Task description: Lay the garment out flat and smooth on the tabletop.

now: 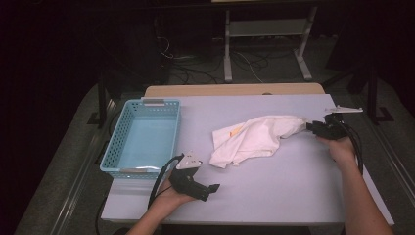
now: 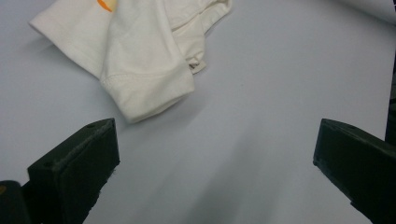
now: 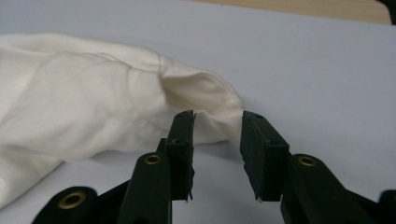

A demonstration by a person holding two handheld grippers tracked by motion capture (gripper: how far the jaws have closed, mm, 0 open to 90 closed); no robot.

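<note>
Pale grey-lilac table (image 1: 274, 186) across the centre of the high view, with a strip of tan wood along its far edge. At left of centre, a light blue perforated plastic basket (image 1: 117, 142) on the table's left portion, nothing visible inside. Just below and right of the basket's near corner, the left gripper (image 1: 211, 188), held in a hand at the lower left of the frame, with a grey three-cornered plate on top and a black cable looping down to the left; jaws spread wide, nothing between them, as confirmed in the left gripper view, where bare table lies between the two black jaws at the lower corners.

Centre of the high view: a cream-white garment (image 1: 252, 138), crumpled on the table, with a small orange mark near its upper left. In the left gripper view, the garment (image 2: 140, 56) occupies the upper left, a hemmed sleeve end nearest the jaws but apart from them.

Right of the high view: the right gripper (image 1: 309, 126), held in a hand, at the garment's right-hand tip. In the right gripper view, jaws at a narrow gap, a fold of the garment (image 3: 93, 107) at their tips; actual grip on the cloth cannot be told.
</note>
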